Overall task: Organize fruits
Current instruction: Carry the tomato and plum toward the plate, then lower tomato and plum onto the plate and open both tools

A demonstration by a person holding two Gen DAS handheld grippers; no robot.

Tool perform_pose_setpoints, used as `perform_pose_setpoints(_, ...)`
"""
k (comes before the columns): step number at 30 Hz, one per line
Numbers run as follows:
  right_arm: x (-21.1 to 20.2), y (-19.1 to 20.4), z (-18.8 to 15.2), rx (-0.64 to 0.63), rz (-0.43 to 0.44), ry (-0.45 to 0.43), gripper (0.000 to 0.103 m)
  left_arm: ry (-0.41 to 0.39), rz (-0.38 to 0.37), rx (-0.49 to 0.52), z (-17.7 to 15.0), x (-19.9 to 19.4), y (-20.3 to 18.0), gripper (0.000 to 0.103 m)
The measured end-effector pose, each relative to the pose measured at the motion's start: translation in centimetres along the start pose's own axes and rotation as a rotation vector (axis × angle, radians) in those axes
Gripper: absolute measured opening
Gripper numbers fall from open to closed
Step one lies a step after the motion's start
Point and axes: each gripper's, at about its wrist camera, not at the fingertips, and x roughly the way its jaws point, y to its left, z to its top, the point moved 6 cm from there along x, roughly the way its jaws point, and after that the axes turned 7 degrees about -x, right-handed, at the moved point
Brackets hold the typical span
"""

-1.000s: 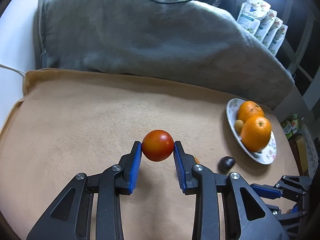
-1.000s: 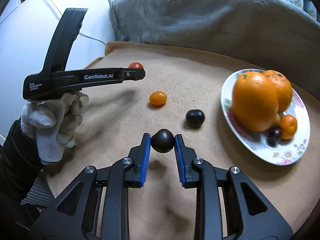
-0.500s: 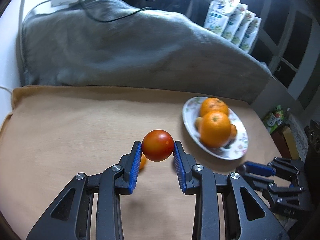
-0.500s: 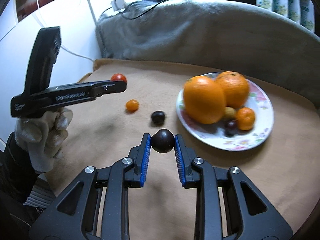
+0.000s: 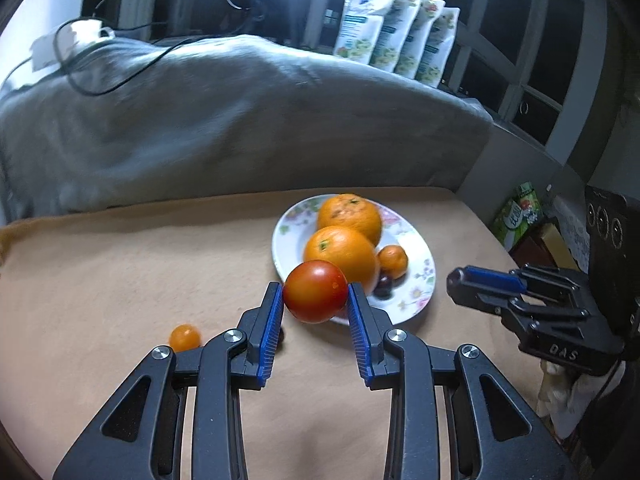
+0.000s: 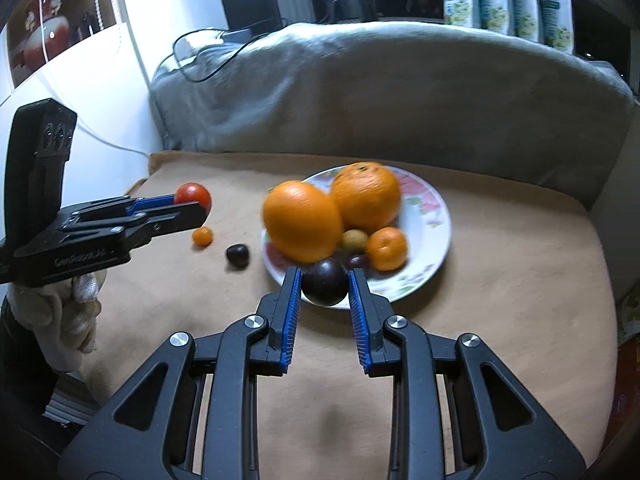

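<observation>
Left wrist view: the left gripper (image 5: 316, 300) is clamped on a red tomato (image 5: 315, 291), pinched between its two blue pads and held in the air. Just beyond the jaws sits the flowered plate (image 5: 425, 285), already loaded with two large oranges (image 5: 340, 256), a small mandarin (image 5: 393, 261) and a dark grape (image 5: 383, 281). Down to the left of the jaws, a small orange tomato (image 5: 184, 337) lies on the tan cloth (image 5: 120, 272). The right gripper (image 5: 486, 286) shows off to the right of the jaws, seen side-on; from here I cannot tell what it holds. Right wrist view: the right gripper's jaws are closed on a dark plum (image 6: 324, 282), held just short of the plate's near rim. Past the jaws the plate carries the oranges, the mandarin, a pale yellowish fruit (image 6: 354, 240) and the grape. Left of the jaws, a second dark plum (image 6: 237, 255) and the small orange tomato rest on the cloth, apart from each other and from the plate, with the left gripper and its red tomato hanging above them. By my reading the job is over half done: five fruits are plated, two are in hand and close to the plate, and two loose ones on the cloth remain to be picked up after these are set down.
</observation>
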Motion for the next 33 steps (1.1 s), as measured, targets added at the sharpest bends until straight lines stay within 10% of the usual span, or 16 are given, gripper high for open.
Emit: perform_pose_setpoints(33,6.6,-8.5,3.3,0.005,0.057,0.073,0.025,0.105,-0.042,0.168,-1.4,6.0,-9.1,0.031)
